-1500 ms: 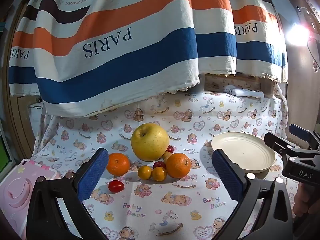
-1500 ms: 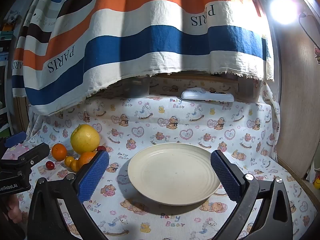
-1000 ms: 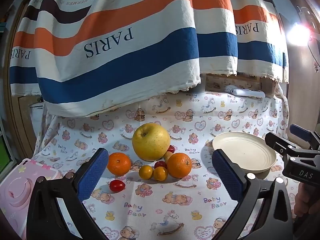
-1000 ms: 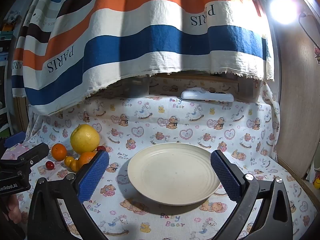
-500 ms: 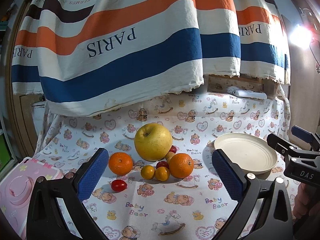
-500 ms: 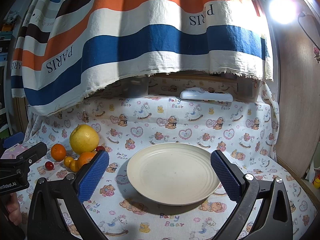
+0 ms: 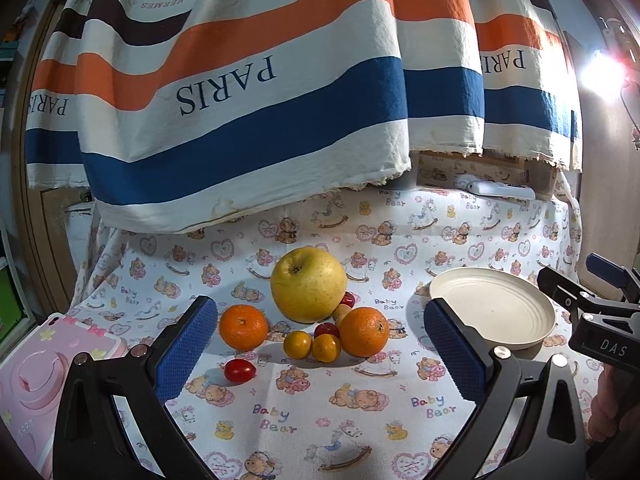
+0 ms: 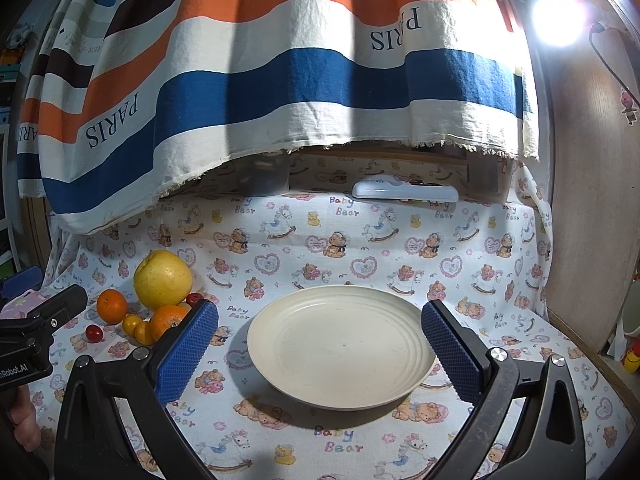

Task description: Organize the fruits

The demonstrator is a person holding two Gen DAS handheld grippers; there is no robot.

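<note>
A cluster of fruit lies on the bear-print cloth: a big yellow apple, an orange to its left, another orange to its right, two small yellow-orange fruits in front, and a red cherry tomato nearest me. My left gripper hovers open in front of the cluster, empty. A cream plate sits empty to the right; my right gripper is open just before it, holding nothing. In the right wrist view the apple and oranges lie at far left.
A striped "PARIS" cloth hangs over the back of the table. A white remote-like device lies at the back. A pink toy case sits at the left edge. A wooden wall borders the right side.
The left wrist view has shifted slightly, so the fruit and plate sit a little further right and lower in frame. The right gripper has hardly moved. Both stay open.
</note>
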